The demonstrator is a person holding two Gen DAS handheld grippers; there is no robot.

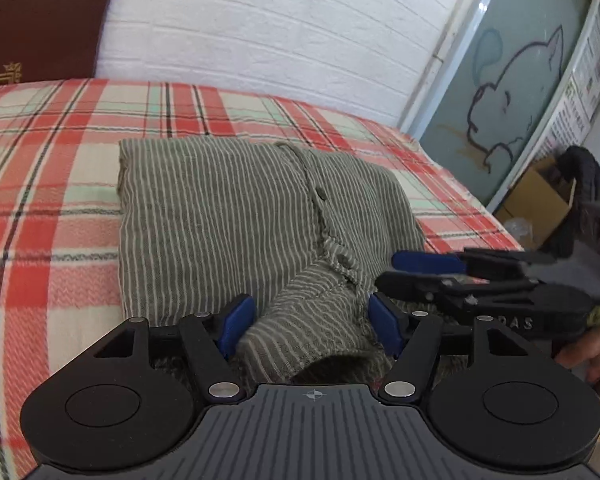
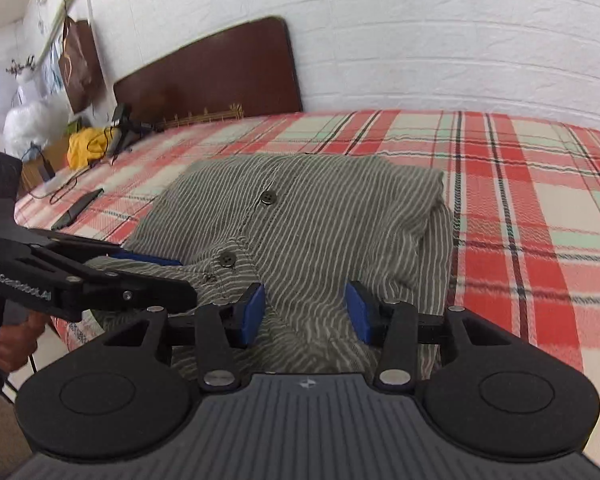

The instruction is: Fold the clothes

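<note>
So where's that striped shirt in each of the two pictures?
Left wrist view: the shirt lies centre frame on the plaid blanket, its near edge between the left tool's pads.
Right wrist view: the shirt fills the centre, running down between the right tool's pads.
Shared landmark: the brown headboard.

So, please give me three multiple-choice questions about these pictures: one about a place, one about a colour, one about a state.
1. Where does the striped shirt lie?
A. on the plaid blanket
B. on the floor
C. on a chair

2. What colour are the fingertips of the left gripper?
A. red
B. blue
C. white

3. How do the jaws of the right gripper stand?
A. clamped flat together
B. apart, with shirt fabric between them
C. closed on a phone

Answers:
1 A: plaid shows around the shirt on all visible sides.
2 B: both pads are blue.
3 B: striped cloth fills the gap between the pads.
</note>
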